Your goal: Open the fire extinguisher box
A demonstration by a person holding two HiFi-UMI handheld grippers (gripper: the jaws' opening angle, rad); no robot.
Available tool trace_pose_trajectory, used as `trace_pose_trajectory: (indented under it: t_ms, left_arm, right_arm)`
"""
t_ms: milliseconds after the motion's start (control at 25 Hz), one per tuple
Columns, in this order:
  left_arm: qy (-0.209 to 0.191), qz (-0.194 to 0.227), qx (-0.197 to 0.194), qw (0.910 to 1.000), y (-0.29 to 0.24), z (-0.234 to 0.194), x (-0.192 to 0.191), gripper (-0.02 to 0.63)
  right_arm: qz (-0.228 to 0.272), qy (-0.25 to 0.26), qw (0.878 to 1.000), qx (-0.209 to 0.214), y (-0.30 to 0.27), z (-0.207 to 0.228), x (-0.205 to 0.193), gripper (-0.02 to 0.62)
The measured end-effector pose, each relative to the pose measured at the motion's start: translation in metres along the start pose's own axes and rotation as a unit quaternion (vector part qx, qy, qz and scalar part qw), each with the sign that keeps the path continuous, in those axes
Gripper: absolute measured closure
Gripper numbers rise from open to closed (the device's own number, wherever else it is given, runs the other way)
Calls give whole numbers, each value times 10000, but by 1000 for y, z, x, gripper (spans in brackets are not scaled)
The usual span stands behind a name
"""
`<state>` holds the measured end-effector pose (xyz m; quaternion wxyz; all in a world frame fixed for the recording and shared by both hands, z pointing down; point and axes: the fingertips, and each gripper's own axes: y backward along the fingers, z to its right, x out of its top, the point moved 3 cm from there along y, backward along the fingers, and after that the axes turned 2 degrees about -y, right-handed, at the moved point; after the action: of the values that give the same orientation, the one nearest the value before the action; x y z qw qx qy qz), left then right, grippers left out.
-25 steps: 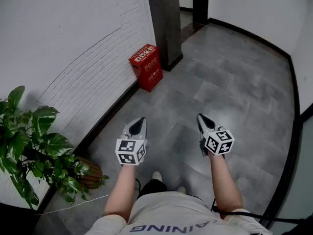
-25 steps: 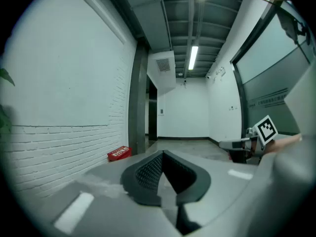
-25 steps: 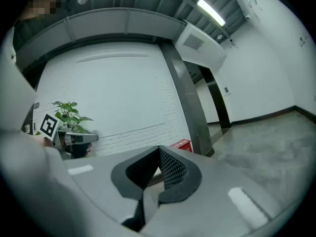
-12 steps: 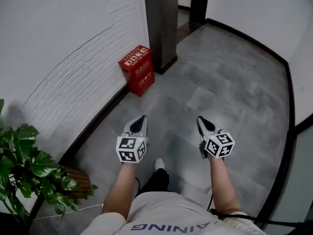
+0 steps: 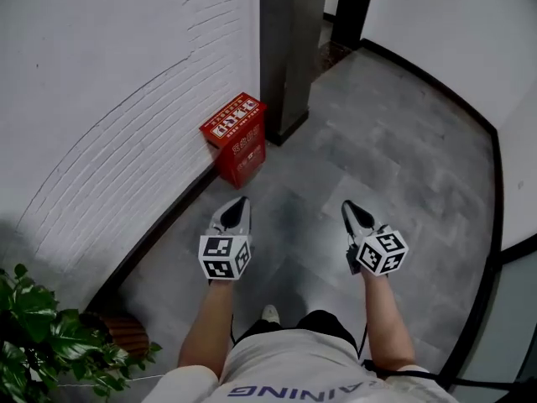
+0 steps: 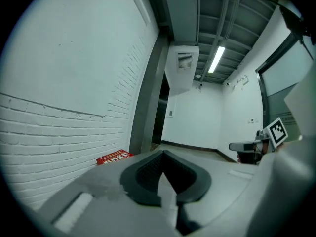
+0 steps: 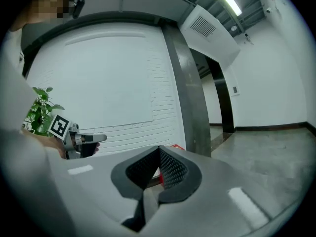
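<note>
The red fire extinguisher box (image 5: 235, 135) stands on the grey floor against the white brick wall, beside a dark pillar (image 5: 289, 49); its lid is down. My left gripper (image 5: 239, 202) hangs in the air short of the box, shut and empty. My right gripper (image 5: 349, 206) is level with it further right, also shut and empty. In the left gripper view the box's lid (image 6: 113, 157) shows low at the left beyond the closed left gripper (image 6: 163, 153). In the right gripper view a red edge of the box (image 7: 176, 146) peeks past the right gripper (image 7: 159, 148).
A potted plant (image 5: 38, 342) stands by the wall at lower left. A black skirting (image 5: 159, 229) runs along the wall's foot. A doorway (image 5: 348, 11) opens behind the pillar. The person's legs and shoe (image 5: 269, 313) are below the grippers.
The view has moved forward along the wall: the red box sits nearer and lower, and the plant has slid toward the lower left corner. Both grippers stay shut and side by side.
</note>
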<state>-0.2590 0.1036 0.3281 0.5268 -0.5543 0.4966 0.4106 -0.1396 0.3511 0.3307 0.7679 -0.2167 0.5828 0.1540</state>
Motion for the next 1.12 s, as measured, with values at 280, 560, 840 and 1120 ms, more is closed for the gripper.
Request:
trace_pose_trajectory:
  t_ms: [280,560,840,1120]
  left_arm:
    - [82,-62,374,9992,-71,-51,3,600]
    - [-58,-167,961,9952,-184,-98,33,600]
    - [-125,-109,1474,9889,-277,-121,76,600]
    - [219,-207,1912,9811,-329,-179,64,600]
  right_arm:
    - [-98,-12,9990,443,-111,43,19,592]
    - [-164,-162,9944,1033,-245,119,48,592]
    - [-280,-132,9874,1552,-354,197,93,592]
    - [-570,-71,9771,2048,-458,204,93,592]
